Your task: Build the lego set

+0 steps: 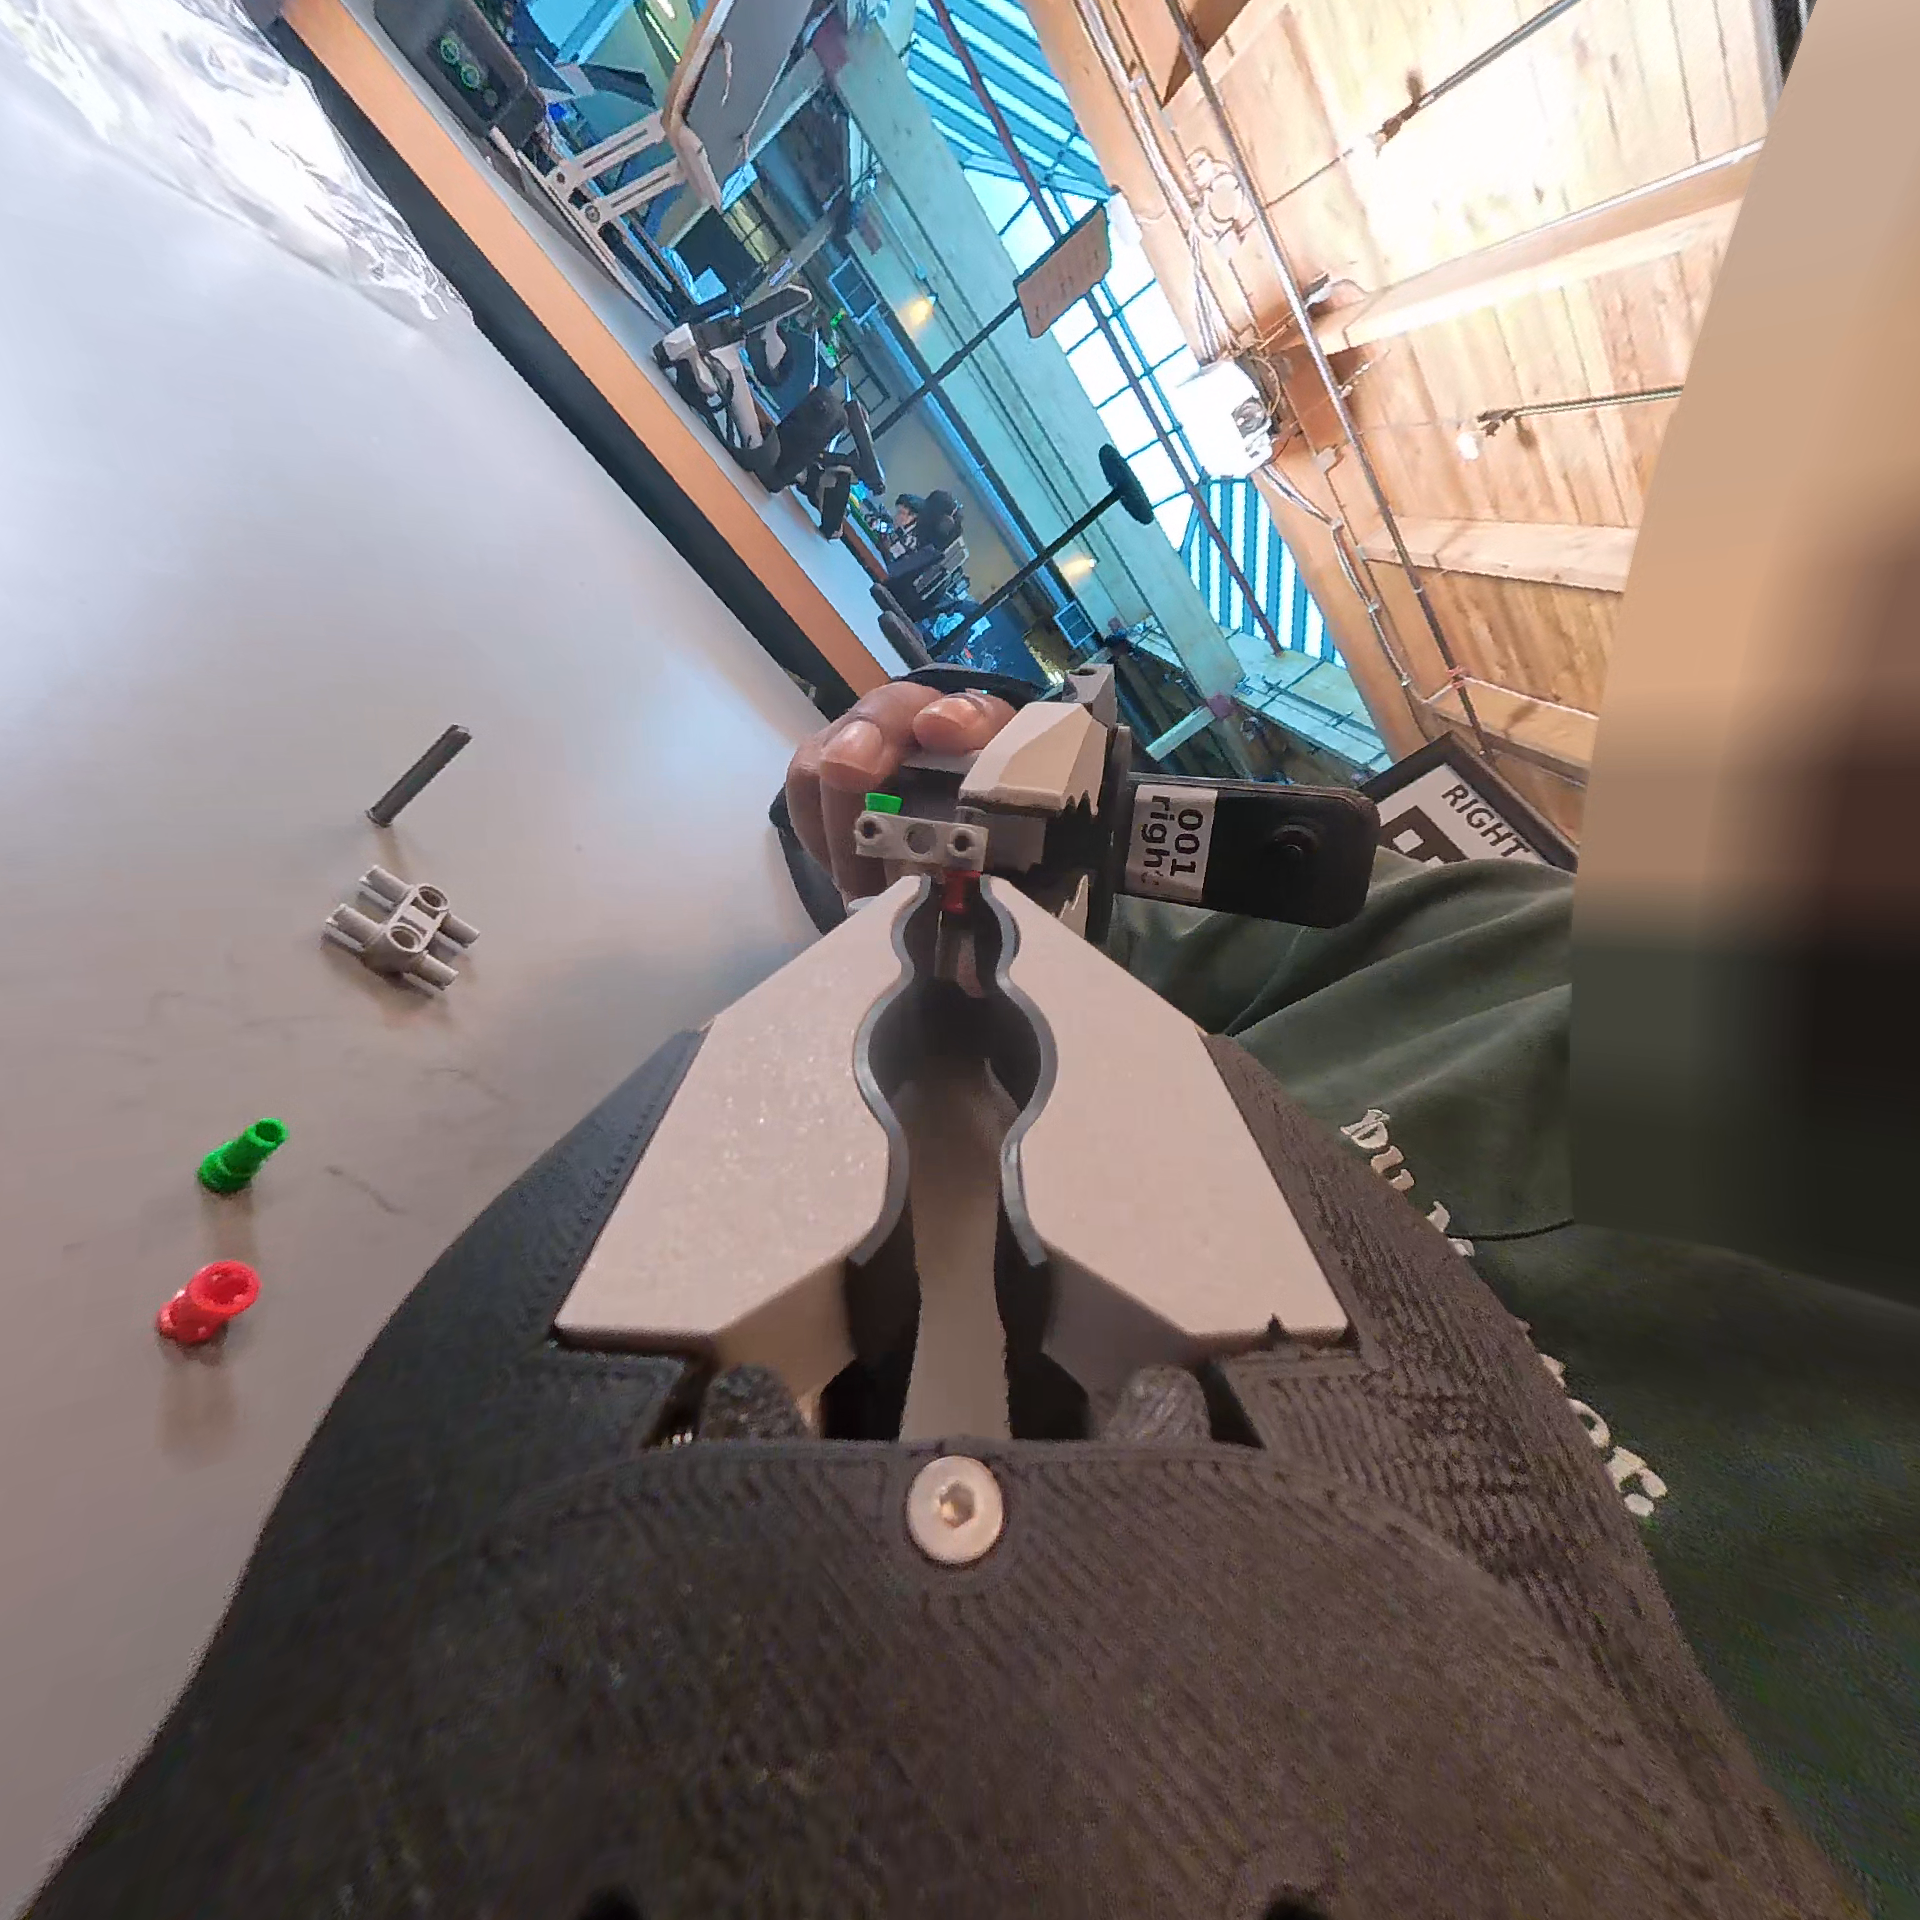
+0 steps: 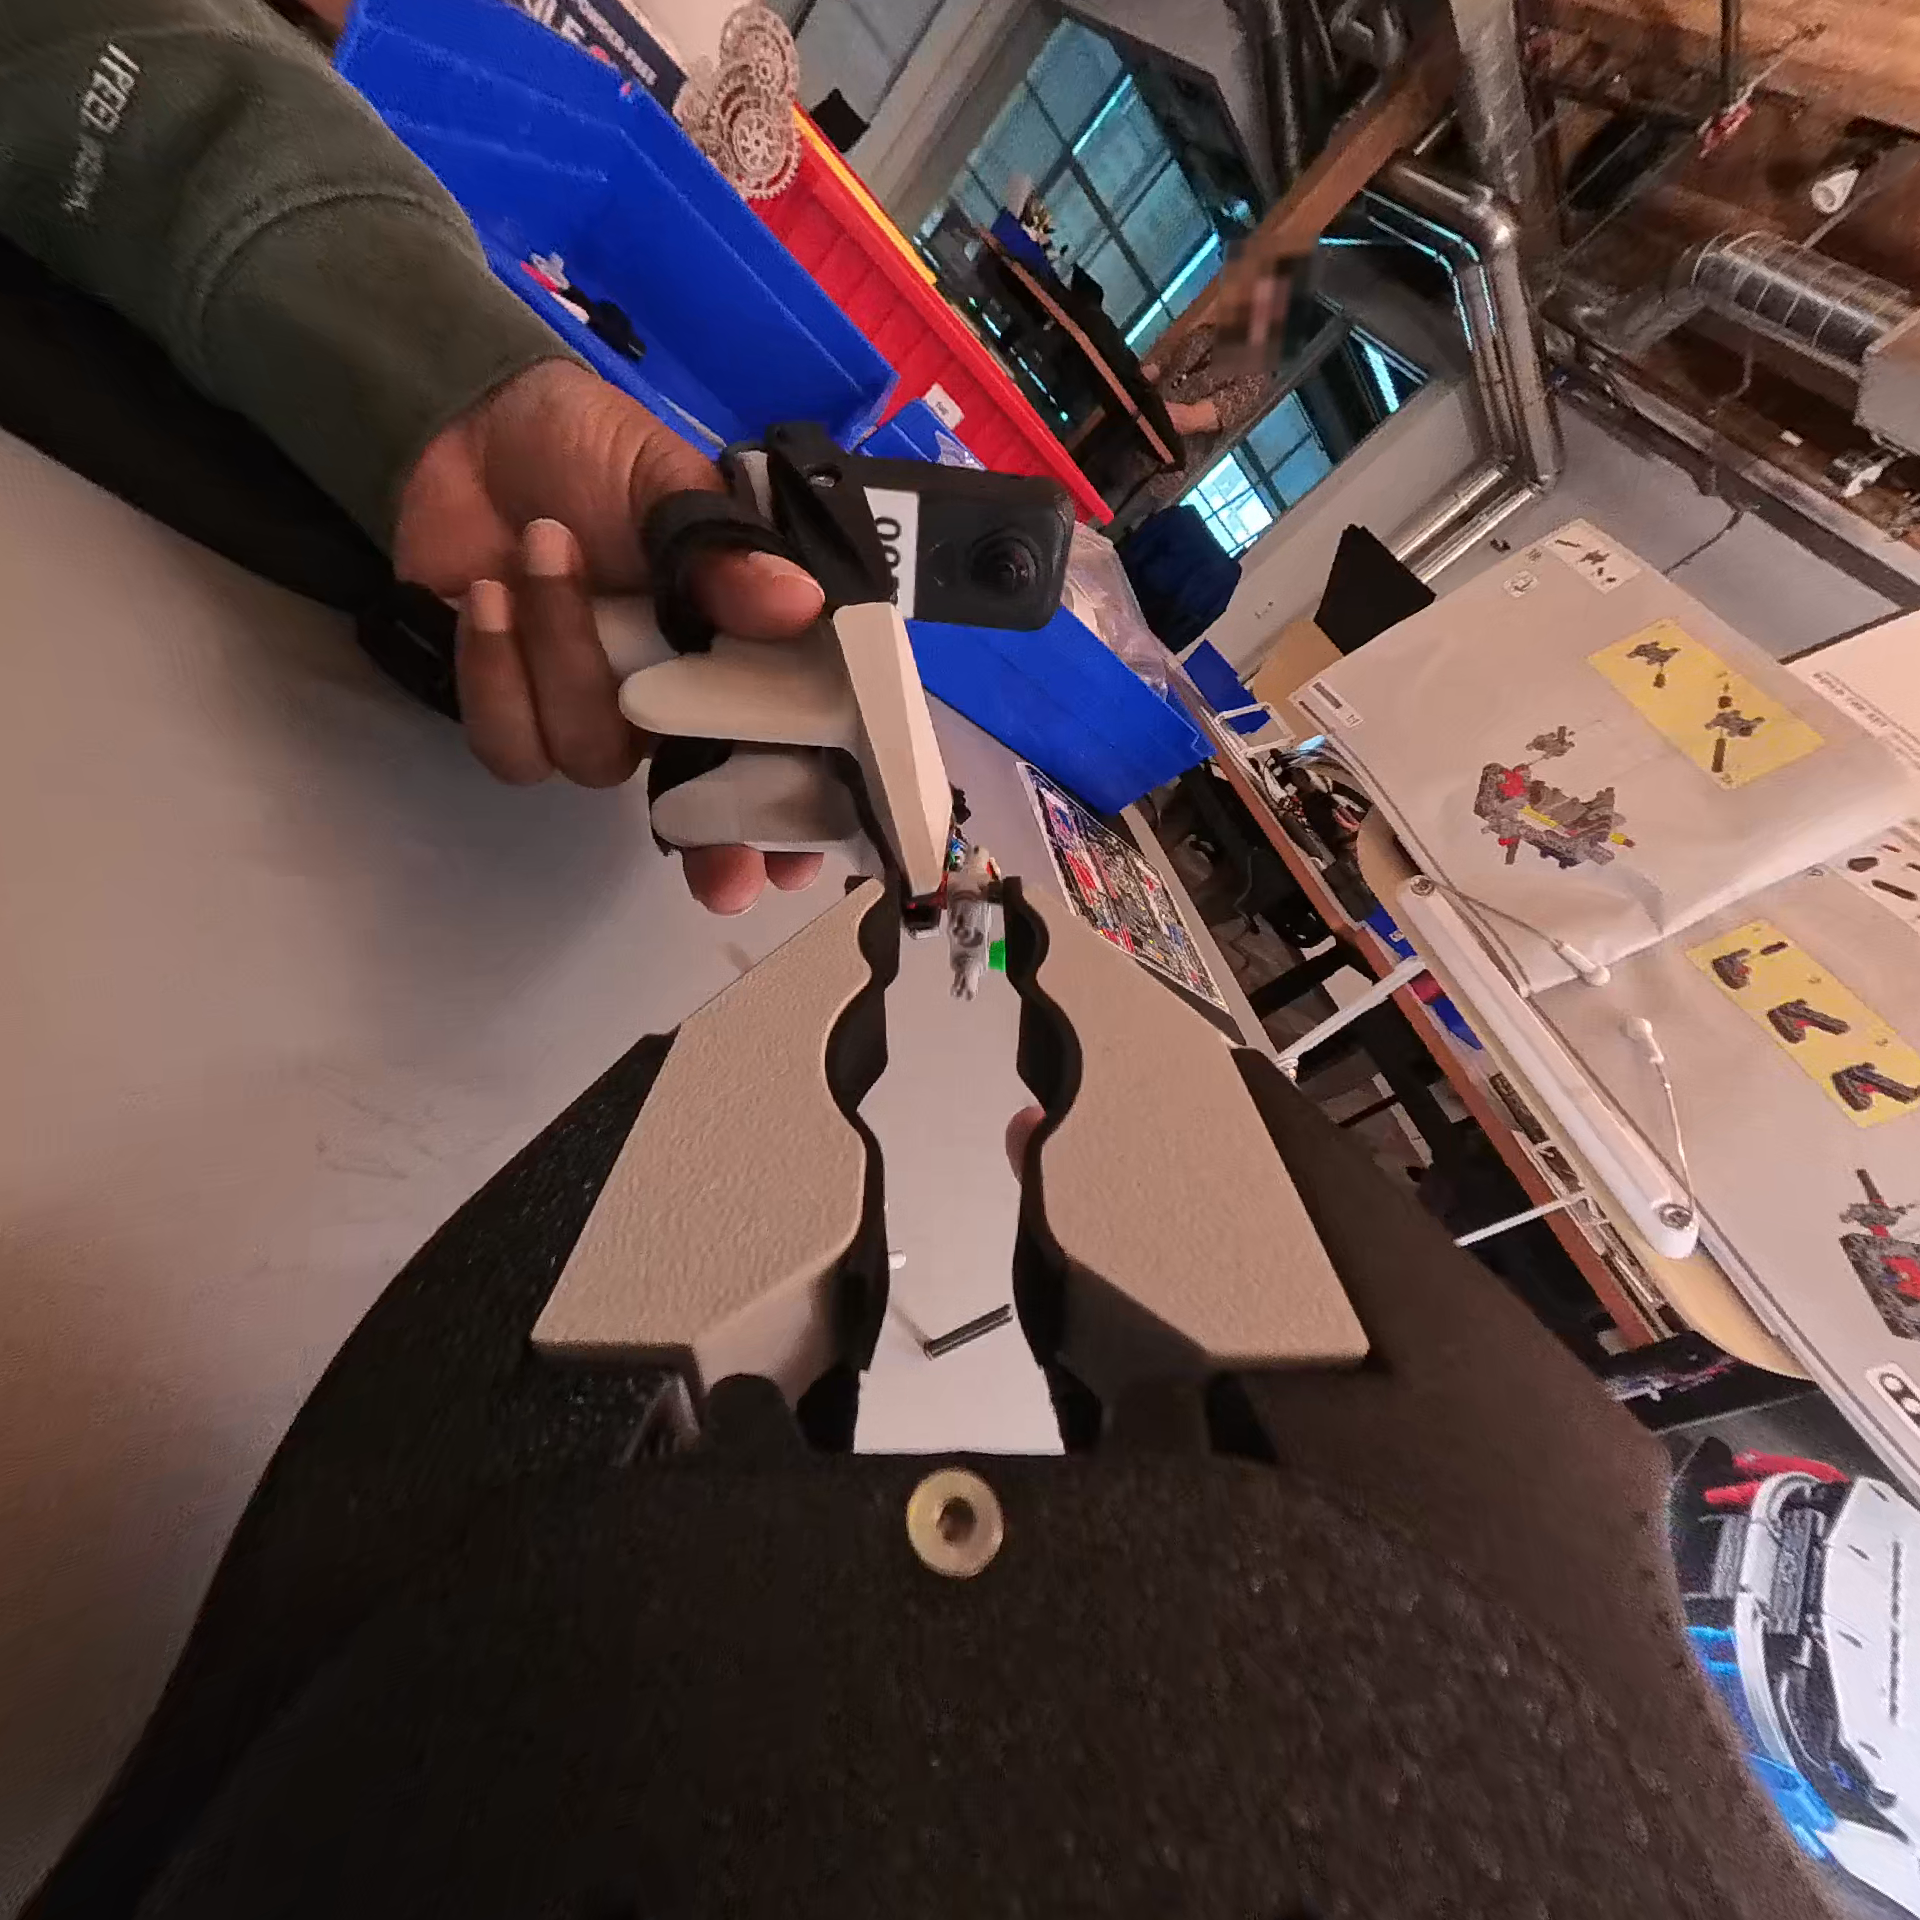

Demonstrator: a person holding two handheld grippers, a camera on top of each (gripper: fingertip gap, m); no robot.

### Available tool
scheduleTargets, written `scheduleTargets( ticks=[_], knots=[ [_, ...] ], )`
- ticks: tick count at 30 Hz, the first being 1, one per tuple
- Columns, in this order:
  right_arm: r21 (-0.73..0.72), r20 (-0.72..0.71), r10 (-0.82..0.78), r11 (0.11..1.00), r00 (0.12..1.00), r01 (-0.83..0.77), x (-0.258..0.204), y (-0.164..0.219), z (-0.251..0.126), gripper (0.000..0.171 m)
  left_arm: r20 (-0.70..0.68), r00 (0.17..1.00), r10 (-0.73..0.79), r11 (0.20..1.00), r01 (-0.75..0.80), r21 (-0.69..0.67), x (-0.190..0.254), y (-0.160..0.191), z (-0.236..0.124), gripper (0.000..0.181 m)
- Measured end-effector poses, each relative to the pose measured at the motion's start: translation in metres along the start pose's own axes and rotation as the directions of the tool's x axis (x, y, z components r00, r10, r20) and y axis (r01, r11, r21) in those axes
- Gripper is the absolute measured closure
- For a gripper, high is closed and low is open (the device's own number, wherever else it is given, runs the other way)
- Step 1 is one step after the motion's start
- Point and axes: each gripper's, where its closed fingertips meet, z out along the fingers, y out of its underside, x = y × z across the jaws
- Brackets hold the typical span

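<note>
Grey table (image 1: pixel 260 644), wide and bare in the middle; blue bins (image 2: pixel 623 239) and an open instruction booklet (image 2: pixel 1621 748) along its far side.

Left gripper (image 1: pixel 951 894): fingers nearly together at the tips, pinching a small red pin (image 1: pixel 958 891).

Right gripper (image 2: pixel 951 914): fingers close on a small grey beam (image 1: pixel 920 837) with holes and a green peg (image 1: pixel 882 802) on top. Both are held up off the table, tips meeting.

Loose on the table: a grey connector block (image 1: pixel 400 928), a dark rod (image 1: pixel 418 774), a green bush (image 1: pixel 241 1155), a red bush (image 1: pixel 208 1301), all apart.

Judgement: parts are light, rigid, smooth plastic, apt to slip or twist. Grip the beam on its flat sides, clear of the holes; hold the pin by its collar, end exposed.
</note>
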Motion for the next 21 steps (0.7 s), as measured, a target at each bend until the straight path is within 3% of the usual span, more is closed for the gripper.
scheduleTargets(
  ticks=[8, 12, 16, 21],
  knots=[
    [-0.019, 0.037, 0.057, 0.998, 0.998, -0.056, -0.003, 0.008, 0.002, 0.155, 0.040, 0.999, 0.006, 1.000, -0.005, -0.015, -0.007, 0.003, 0.000, 0.177],
    [-0.046, 0.107, 0.246, 0.969, 0.963, -0.242, 0.000, 0.019, 0.000, 0.144, 0.190, 0.964, 0.187, 0.982, -0.180, -0.053, -0.021, -0.004, -0.006, 0.177],
    [-0.103, 0.168, 0.495, 0.869, 0.853, -0.484, 0.001, 0.029, -0.002, 0.147, 0.342, 0.792, 0.506, 0.860, -0.431, -0.275, -0.039, 0.003, -0.015, 0.177],
    [-0.230, 0.203, 0.622, 0.781, 0.757, -0.580, -0.016, 0.044, 0.005, 0.156, 0.329, 0.593, 0.735, 0.672, -0.572, -0.471, -0.048, 0.015, -0.015, 0.177]
  ],
)
